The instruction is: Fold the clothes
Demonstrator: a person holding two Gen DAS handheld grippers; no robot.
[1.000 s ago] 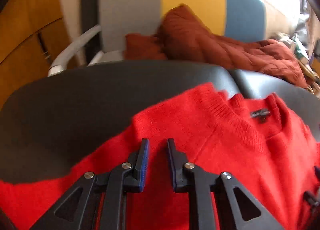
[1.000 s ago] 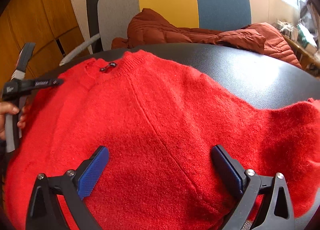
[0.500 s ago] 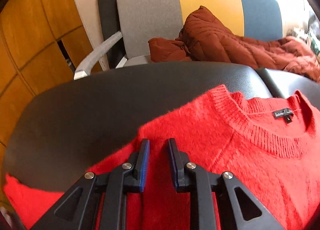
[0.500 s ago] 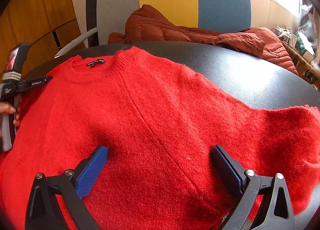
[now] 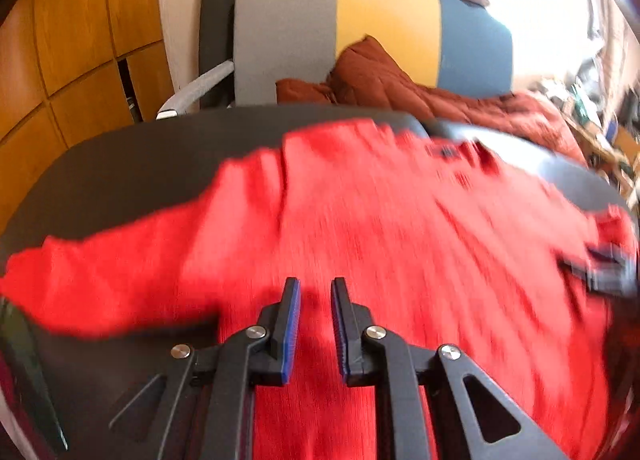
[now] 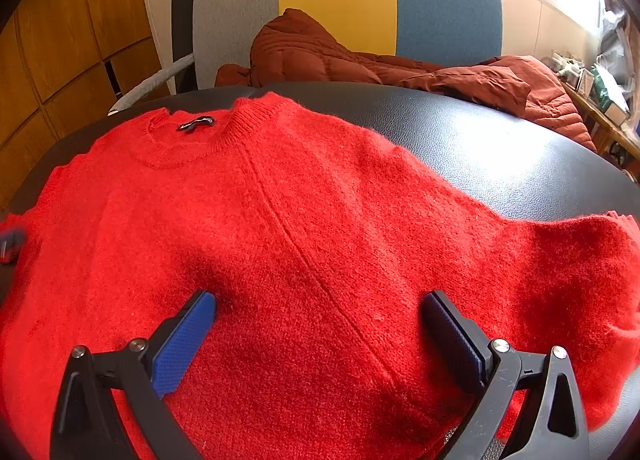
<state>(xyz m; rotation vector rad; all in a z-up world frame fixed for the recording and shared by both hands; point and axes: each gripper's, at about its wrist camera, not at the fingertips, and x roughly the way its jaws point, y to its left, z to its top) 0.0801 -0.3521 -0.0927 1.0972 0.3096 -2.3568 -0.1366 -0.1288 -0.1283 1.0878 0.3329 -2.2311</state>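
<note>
My left gripper [image 5: 315, 288] over the blurred red sweater [image 5: 380, 228], jaws closing, narrow gap, nothing pinched between them. Black table [image 5: 132, 172] shows left of fingers.

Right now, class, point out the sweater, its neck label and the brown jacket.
sweater [image 6: 304, 220]: right wrist view, middle of the body.
label [image 6: 196, 124]: right wrist view, inside the collar.
jacket [image 6: 304, 52]: right wrist view, bulge on the chair.

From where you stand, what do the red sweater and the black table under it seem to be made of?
The red sweater looks like a fuzzy wool or wool-like knit: fine hairs stand off its matte surface and the collar is ribbed. The black table seems covered in leather or imitation leather: a fine pebbled grain with a soft sheen from the window light.
</note>
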